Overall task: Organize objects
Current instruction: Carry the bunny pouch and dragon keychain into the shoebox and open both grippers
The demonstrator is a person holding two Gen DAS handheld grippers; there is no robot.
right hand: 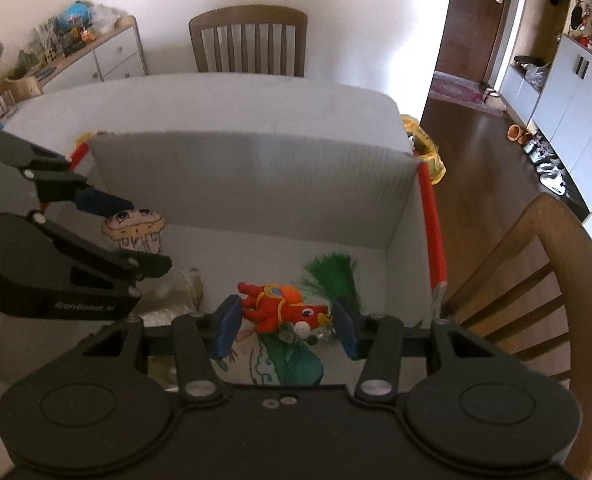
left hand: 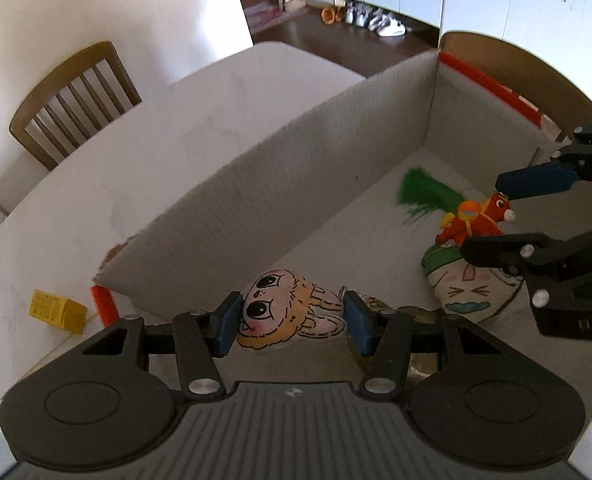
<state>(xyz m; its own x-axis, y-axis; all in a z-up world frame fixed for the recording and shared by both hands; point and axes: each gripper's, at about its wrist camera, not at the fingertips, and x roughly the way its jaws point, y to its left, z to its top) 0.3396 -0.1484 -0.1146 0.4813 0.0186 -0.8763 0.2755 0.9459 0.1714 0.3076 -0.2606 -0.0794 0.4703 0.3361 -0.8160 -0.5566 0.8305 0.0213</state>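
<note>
Inside the grey-white cardboard box (right hand: 255, 184) with its red-orange edging, a red and orange toy horse (right hand: 283, 308) is lying beside a green feathery tuft (right hand: 336, 276); a small yellow carton (left hand: 57, 311) is sitting outside the box.

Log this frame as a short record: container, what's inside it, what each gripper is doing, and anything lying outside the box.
container: open cardboard box on a white table
inside: girl-face cushion, red horse toy, green feathers, drawn pouch
left gripper: fingers on either side of the girl-face cushion; contact unclear
right gripper: fingers on either side of the red horse toy; contact unclear
outside box: yellow carton on the table
surroundings: wooden chair at the table's far side
</note>
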